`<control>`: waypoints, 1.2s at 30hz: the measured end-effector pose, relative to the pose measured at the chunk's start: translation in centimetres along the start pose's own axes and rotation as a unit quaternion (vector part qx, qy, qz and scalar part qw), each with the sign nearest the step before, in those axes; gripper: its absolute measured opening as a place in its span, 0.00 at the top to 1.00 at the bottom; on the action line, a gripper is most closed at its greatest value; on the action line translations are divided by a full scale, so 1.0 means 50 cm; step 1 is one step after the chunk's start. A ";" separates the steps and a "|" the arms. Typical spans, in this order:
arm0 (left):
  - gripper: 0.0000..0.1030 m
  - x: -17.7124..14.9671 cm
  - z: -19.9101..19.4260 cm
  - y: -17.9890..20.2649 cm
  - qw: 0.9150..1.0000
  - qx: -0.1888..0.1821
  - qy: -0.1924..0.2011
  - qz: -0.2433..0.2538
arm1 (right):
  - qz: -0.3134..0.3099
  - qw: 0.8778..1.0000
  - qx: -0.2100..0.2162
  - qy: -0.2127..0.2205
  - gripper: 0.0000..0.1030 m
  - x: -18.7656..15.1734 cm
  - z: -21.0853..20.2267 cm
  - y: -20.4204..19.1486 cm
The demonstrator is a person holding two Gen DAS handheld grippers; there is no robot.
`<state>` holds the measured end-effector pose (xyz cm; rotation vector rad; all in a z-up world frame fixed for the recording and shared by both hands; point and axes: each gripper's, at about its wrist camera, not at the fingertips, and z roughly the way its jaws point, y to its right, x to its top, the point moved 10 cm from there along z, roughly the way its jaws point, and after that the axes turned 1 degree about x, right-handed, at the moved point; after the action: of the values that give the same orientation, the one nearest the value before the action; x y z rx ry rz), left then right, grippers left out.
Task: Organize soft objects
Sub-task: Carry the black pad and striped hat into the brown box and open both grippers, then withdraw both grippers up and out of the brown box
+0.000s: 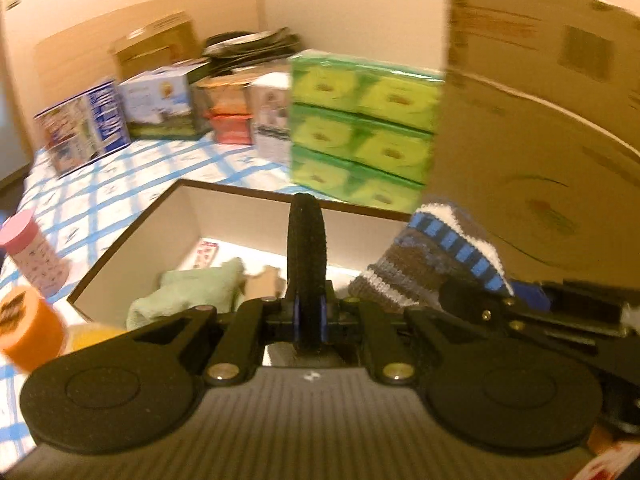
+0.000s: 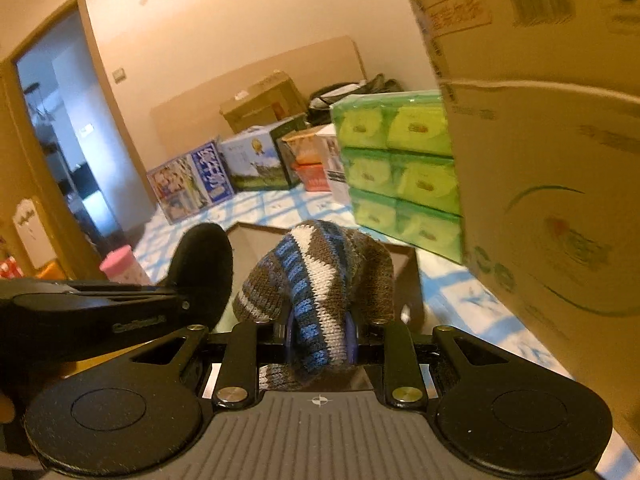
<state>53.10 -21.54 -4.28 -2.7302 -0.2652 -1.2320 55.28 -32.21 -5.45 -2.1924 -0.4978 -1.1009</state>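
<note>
Knitted wool sock coarse; green tissue packs glossy plastic-wrapped; big carton matt cardboard.

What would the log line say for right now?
left hand-held gripper: shut, empty | right hand-held gripper: shut on striped knit sock | open box: green cloth inside

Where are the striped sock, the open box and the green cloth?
Sock [image 2: 320, 280]: right wrist view, on its white and blue stripes.
Box [image 1: 132, 256]: left wrist view, on its left inner wall.
Cloth [image 1: 188, 292]: left wrist view, on its middle, inside the box.
</note>
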 end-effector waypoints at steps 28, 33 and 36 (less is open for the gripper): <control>0.69 -0.041 0.215 -0.065 0.987 0.082 -0.087 -0.102 | -0.081 0.996 0.023 -0.039 0.42 0.006 0.211 0.073; 0.69 -0.042 0.200 -0.052 0.989 0.071 -0.086 -0.096 | -0.078 0.996 0.019 -0.033 0.42 0.017 0.191 0.073; 0.69 -0.038 0.188 -0.042 0.990 0.063 -0.082 -0.092 | -0.079 0.996 0.012 -0.030 0.42 0.024 0.177 0.073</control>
<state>58.27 -17.87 -11.77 -2.7484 -0.6053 -0.9918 63.16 -28.78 -9.83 -2.2007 -0.7175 -1.1071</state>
